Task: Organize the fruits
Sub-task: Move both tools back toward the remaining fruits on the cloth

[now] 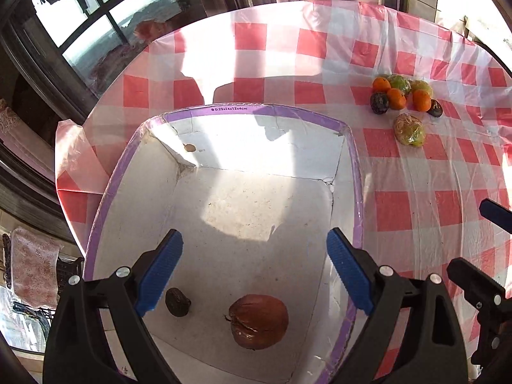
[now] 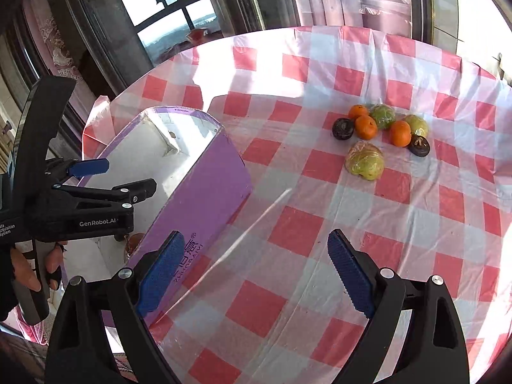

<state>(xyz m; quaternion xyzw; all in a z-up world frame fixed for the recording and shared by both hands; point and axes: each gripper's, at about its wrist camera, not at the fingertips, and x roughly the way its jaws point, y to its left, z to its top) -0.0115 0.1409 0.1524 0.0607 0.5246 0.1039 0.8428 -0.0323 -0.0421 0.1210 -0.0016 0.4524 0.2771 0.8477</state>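
Both tongs are empty with jaws apart: left tongs (image 1: 254,268) hang over the box (image 1: 355,172), right tongs (image 2: 252,268) over the counter (image 2: 288,233) just beside it. Inside the box lie a brown fruit (image 1: 258,321) and a dark fruit (image 1: 177,301), so it looks like mid-task, between drops. The fruit pile (image 2: 380,134), oranges, green wrapped ones and dark ones, sits well apart on the cloth. Next likely: reach over and grab one. Path is clear; the box wall is near the right tongs.

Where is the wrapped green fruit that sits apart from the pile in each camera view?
Left wrist view: wrapped green fruit upper right, just below the fruit pile.
Right wrist view: right of centre, again just below the pile.
Shared landmark: the purple-edged box to its left in both.
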